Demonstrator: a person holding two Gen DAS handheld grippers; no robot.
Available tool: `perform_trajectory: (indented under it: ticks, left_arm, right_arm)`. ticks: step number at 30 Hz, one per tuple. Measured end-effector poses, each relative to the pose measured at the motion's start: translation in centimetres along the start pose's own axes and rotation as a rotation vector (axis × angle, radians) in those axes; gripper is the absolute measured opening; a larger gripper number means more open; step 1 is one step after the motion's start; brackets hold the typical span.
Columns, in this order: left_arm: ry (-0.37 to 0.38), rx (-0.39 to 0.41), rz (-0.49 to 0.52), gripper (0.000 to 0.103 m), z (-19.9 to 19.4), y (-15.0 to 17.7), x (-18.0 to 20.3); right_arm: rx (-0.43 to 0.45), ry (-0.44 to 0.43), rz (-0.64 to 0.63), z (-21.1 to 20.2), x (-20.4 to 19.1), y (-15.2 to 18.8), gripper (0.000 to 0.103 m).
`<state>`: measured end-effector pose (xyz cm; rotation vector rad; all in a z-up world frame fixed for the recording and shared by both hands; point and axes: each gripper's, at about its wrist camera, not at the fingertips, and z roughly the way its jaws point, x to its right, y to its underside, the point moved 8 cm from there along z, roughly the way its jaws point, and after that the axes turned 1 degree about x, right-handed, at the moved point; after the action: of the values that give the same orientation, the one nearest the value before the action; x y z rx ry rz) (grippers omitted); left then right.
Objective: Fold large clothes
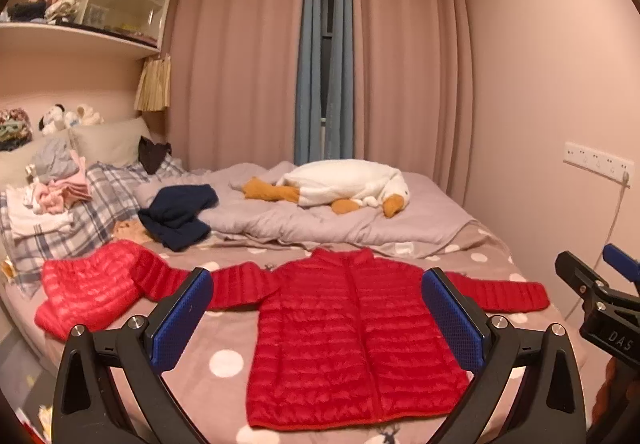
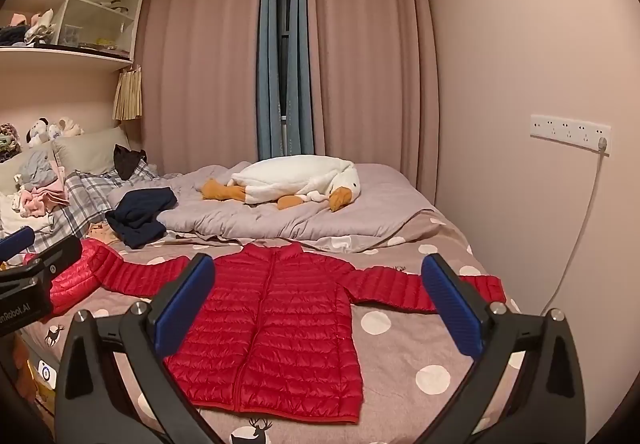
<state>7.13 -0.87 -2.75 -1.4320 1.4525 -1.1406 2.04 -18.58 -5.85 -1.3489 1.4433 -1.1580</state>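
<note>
A red quilted puffer jacket [image 1: 352,340] lies flat and zipped on the polka-dot bedsheet [image 1: 224,362], both sleeves spread sideways. It also shows in the right wrist view [image 2: 280,332]. My left gripper [image 1: 316,312] is open and empty, held above the jacket's near part. My right gripper [image 2: 318,304] is open and empty, above the jacket's right half. The right gripper shows at the right edge of the left wrist view [image 1: 600,296]; the left gripper shows at the left edge of the right wrist view [image 2: 32,268].
A second red puffer garment [image 1: 92,284] lies bunched at the left. A navy garment [image 1: 178,215], a lilac duvet [image 1: 340,219] and a plush goose [image 1: 344,183] lie farther back. Folded clothes [image 1: 52,187] sit by the pillows. The wall [image 2: 540,203] borders the bed's right side.
</note>
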Motion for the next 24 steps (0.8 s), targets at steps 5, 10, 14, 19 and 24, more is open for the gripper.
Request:
perform_trajectory:
  ticks: [5, 10, 14, 19, 24]
  left_arm:
    - [0.009, 0.008, 0.014, 0.103, -0.21, -0.14, 0.20]
    - [0.012, 0.002, 0.039, 0.103, -0.02, -0.06, 0.62]
    - [0.030, 0.002, 0.051, 0.103, -0.12, 0.01, 0.80]
    - [0.014, 0.015, 0.059, 0.103, -0.30, -0.08, 0.68]
    - [0.019, -0.006, 0.063, 0.103, 0.04, 0.10, 0.82]
  right_arm:
    - [-0.001, 0.000, 0.000, 0.11, -0.03, 0.22, 0.103]
    - [-0.003, 0.002, 0.006, 0.18, -0.01, 0.25, 0.103]
    - [-0.004, 0.004, 0.006, 0.24, 0.04, 0.30, 0.103]
    - [-0.004, 0.026, 0.003, 0.39, 0.22, 0.50, 0.103]
    - [-0.013, 0.019, 0.015, 0.56, 0.28, 0.75, 0.103]
